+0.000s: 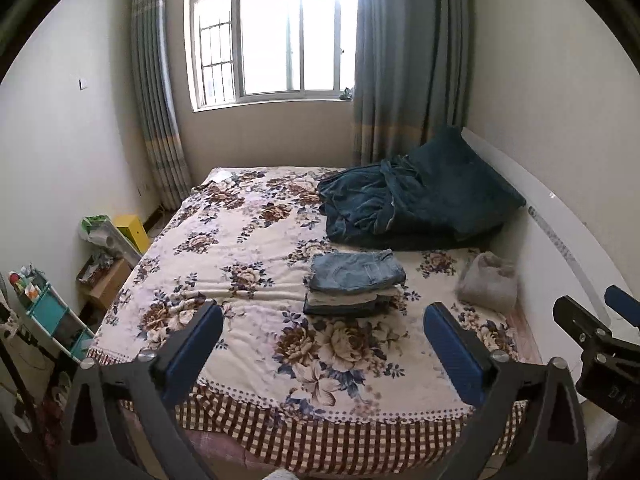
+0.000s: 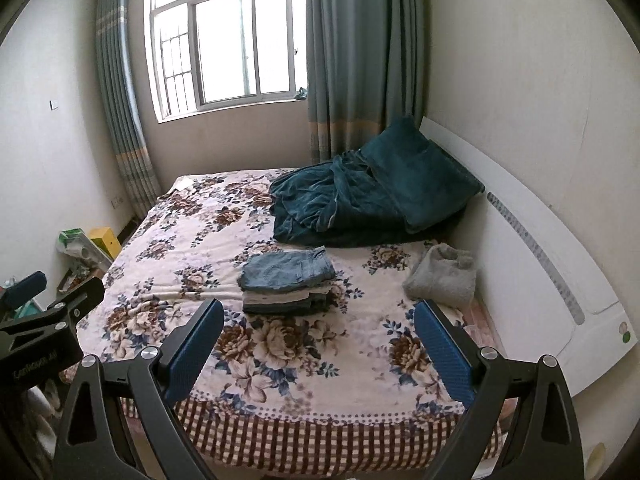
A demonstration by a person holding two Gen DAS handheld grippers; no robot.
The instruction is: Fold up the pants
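A stack of folded pants (image 1: pixel 354 286) lies on the flowered bedspread (image 1: pixel 248 248), light blue jeans on top; it also shows in the right wrist view (image 2: pixel 288 282). My left gripper (image 1: pixel 324 322) is open and empty, held above the bed's near edge, short of the stack. My right gripper (image 2: pixel 320 320) is open and empty too, at about the same distance from the stack. The right gripper's body shows at the right edge of the left wrist view (image 1: pixel 600 344); the left gripper's body shows at the left edge of the right wrist view (image 2: pixel 44 320).
A dark teal blanket and pillow (image 1: pixel 416 196) are heaped at the bed's far right. A grey fuzzy garment (image 1: pixel 488 282) lies by the white headboard (image 1: pixel 560 240). Boxes and a small shelf (image 1: pixel 52 312) stand on the floor left of the bed.
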